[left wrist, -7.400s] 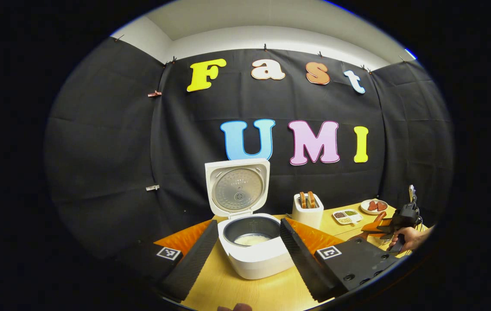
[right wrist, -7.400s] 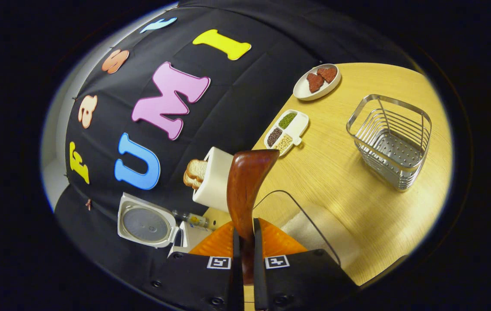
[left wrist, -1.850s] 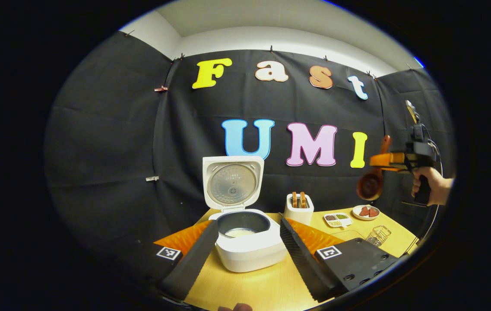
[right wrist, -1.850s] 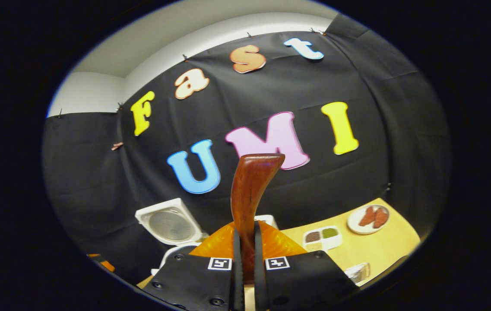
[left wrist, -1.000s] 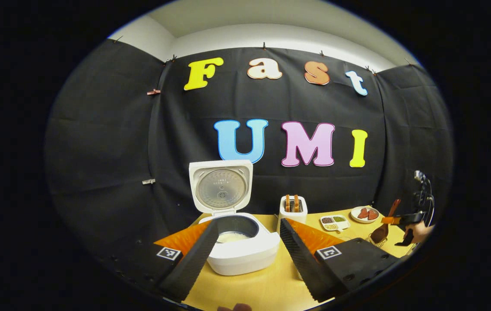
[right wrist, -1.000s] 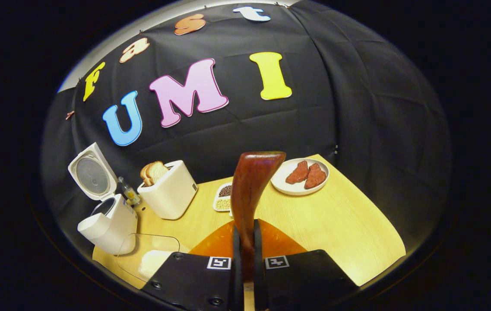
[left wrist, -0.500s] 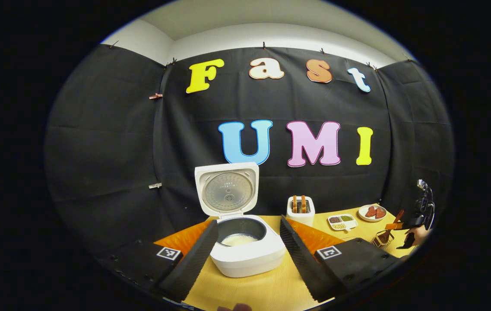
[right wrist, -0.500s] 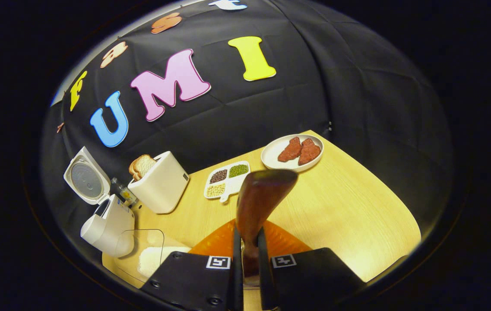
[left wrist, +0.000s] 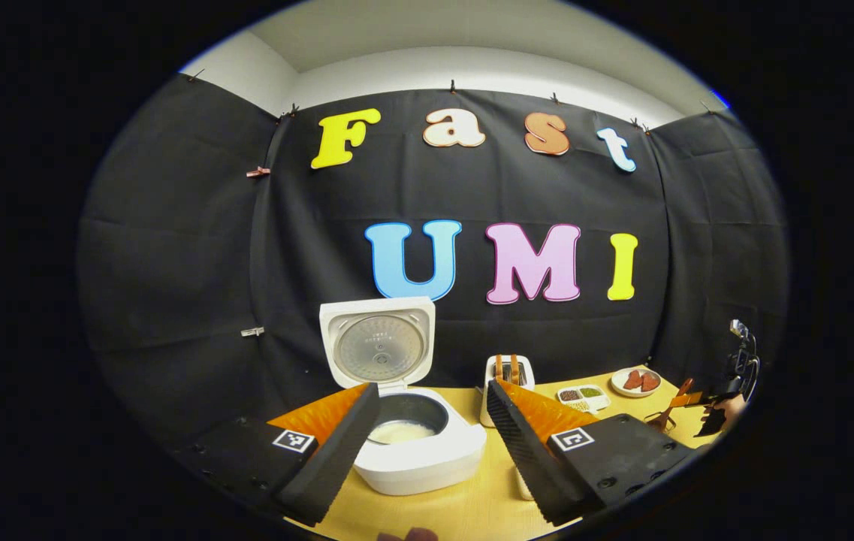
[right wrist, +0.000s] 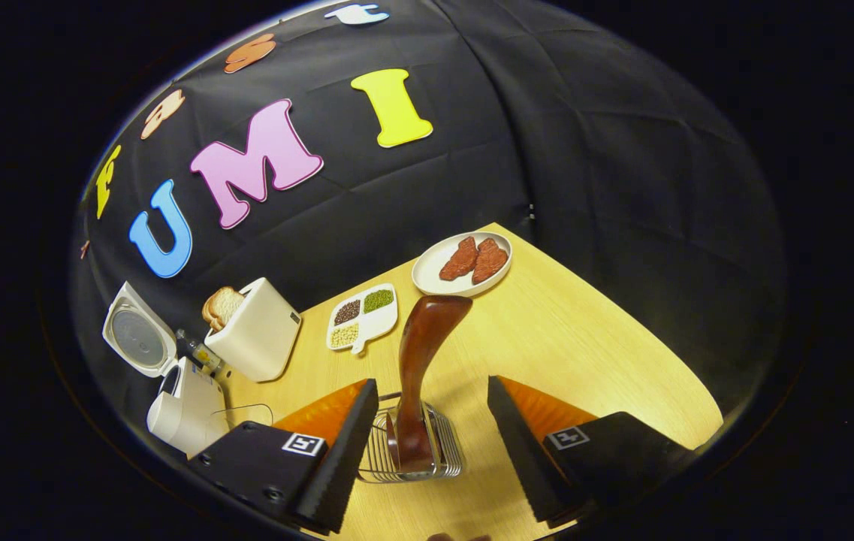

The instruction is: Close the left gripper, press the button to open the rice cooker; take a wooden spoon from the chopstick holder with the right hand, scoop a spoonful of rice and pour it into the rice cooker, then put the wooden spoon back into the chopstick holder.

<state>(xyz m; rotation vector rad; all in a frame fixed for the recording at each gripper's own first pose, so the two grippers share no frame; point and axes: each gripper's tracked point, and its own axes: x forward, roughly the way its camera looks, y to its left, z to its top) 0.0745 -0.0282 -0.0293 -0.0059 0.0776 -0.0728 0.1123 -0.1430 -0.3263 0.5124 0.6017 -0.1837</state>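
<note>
Tabletop (right wrist: 607, 361) bore the holder (right wrist: 411, 454) with the stiff, light spoon (right wrist: 419, 361) standing freed between the right gripper's (right wrist: 433, 443) wide-open fingers, best retaken mid-handle

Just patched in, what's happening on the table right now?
The right gripper is open, with the wooden spoon standing in the wire chopstick holder between its fingers, apparently just put back. The rice cooker sits with its lid up and rice inside, and the left gripper is open in front of it.

Left gripper (left wrist: 433, 428) with matte black housings, square black-and-white tag markers, round screw heads, ribbed finger faces, right gripper (right wrist: 433, 432) built alike
</note>
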